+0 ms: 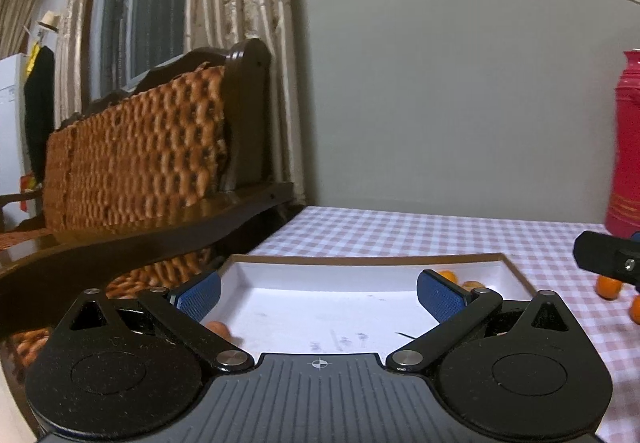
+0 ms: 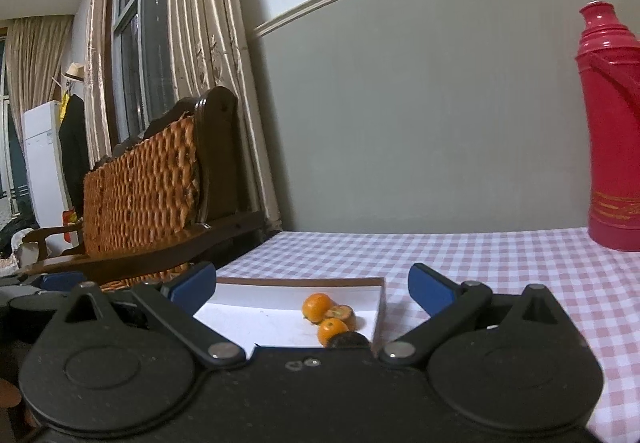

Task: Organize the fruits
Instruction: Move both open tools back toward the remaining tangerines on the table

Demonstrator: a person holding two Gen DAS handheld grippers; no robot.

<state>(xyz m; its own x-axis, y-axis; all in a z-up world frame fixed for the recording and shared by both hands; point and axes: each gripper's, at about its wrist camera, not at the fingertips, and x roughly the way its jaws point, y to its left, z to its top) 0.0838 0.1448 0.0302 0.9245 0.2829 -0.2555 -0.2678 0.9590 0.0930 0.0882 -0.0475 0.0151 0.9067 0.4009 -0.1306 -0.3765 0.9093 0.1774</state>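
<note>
White tray [image 2: 280, 293] w/ small oranges [image 2: 317, 305] in corner.

tray [image 2: 280, 317]: matt white, looks like card | tablecloth [image 2: 500, 267]: checked cloth | flask [image 2: 612, 131]: glossy red plastic | chair [image 2: 148, 171]: woven rattan, glossy dark wood frame | pads [image 1: 200, 293]: textured blue

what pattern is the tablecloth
Pink and white checks on the tablecloth, clearest in the right wrist view.

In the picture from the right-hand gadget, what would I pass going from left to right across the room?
White appliance → dark coat hanging → woven-back wooden bench → beige curtain → white tray with small oranges → checked tablecloth → red thermos.
</note>
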